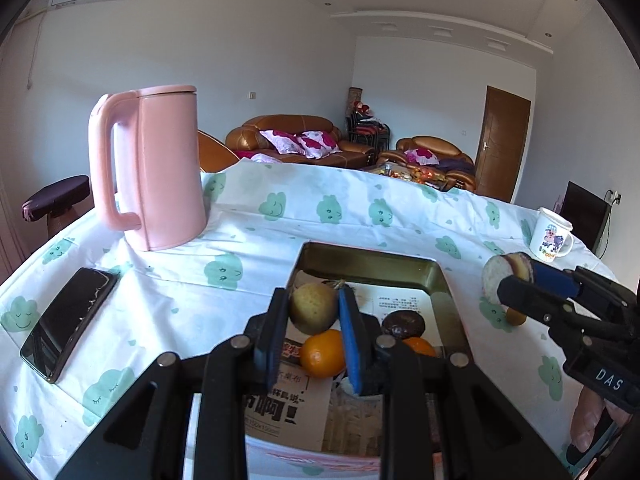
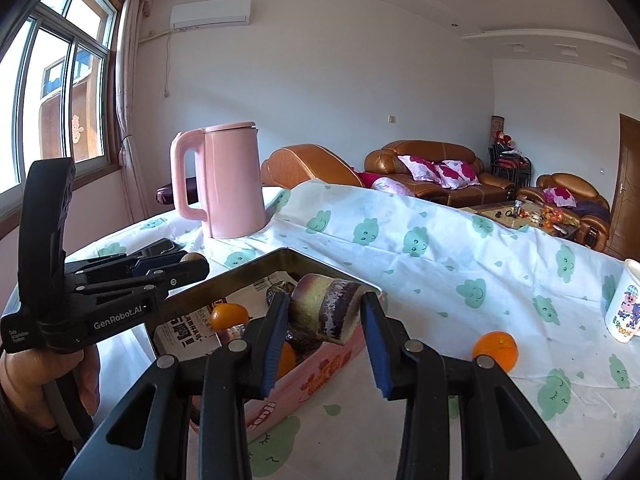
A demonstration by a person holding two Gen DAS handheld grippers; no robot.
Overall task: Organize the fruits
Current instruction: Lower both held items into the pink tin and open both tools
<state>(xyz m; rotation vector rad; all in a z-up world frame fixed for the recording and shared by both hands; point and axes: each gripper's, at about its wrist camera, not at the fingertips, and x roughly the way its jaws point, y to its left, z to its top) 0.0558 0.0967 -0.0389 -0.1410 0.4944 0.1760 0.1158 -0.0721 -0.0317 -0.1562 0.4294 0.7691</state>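
Observation:
My left gripper is shut on a round yellow-brown fruit and holds it over the open tin box. In the box lie an orange, a dark brown fruit and a second orange on printed paper. My right gripper is shut on a purple-skinned chunk with a pale cut face, just above the box's right wall. One orange lies loose on the cloth to the right. The left gripper shows at the left of the right wrist view.
A pink kettle stands at the back left of the cloud-print tablecloth. A black phone lies at the front left. A white cartoon mug stands at the far right. Sofas and a door are beyond the table.

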